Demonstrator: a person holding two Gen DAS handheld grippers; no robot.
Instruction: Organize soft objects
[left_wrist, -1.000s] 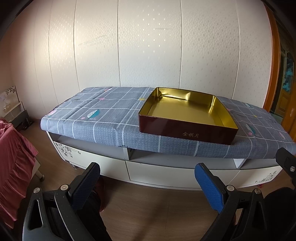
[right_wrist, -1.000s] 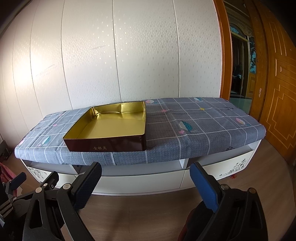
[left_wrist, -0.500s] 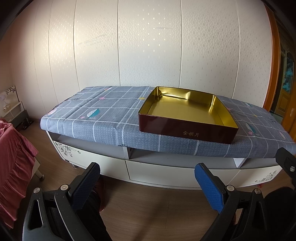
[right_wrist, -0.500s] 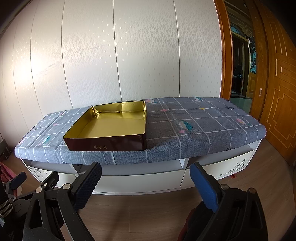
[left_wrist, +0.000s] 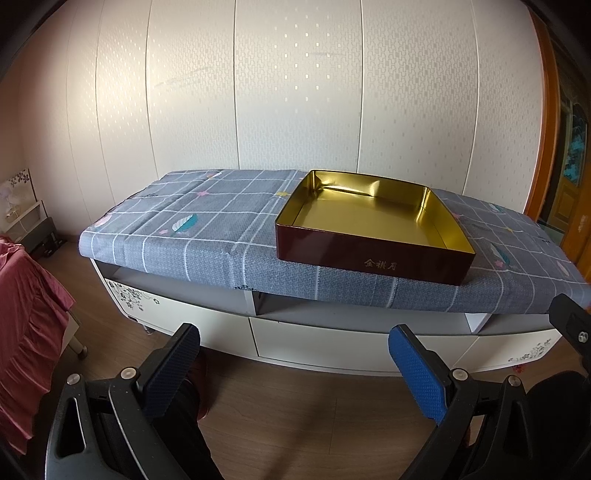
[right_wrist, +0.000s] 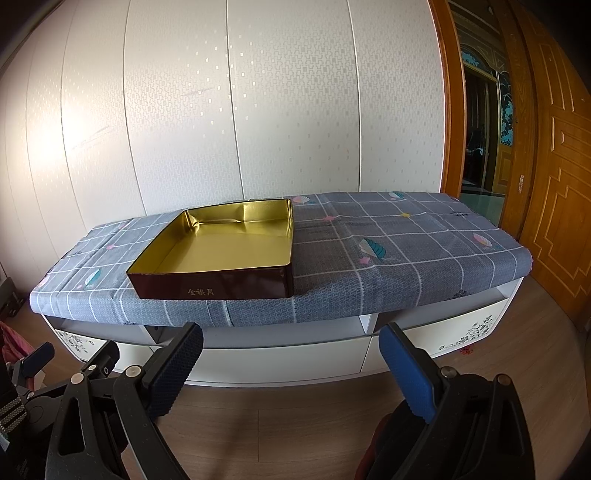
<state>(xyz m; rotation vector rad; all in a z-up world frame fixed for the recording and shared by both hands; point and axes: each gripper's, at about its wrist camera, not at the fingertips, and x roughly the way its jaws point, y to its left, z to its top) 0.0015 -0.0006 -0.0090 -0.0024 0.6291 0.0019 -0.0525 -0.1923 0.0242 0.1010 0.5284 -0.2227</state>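
Both grippers hang low over the wood floor, left gripper (left_wrist: 293, 354) and right gripper (right_wrist: 290, 352) each spread wide, gripping nothing. Ahead and above, one gold-lined tin box (left_wrist: 373, 225) sits at the front edge of the checked cloth (right_wrist: 399, 254), bare cloth either side.

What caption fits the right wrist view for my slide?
Open right gripper faces an empty gold-lined tin on a grey checked cloth over a low white cabinet.
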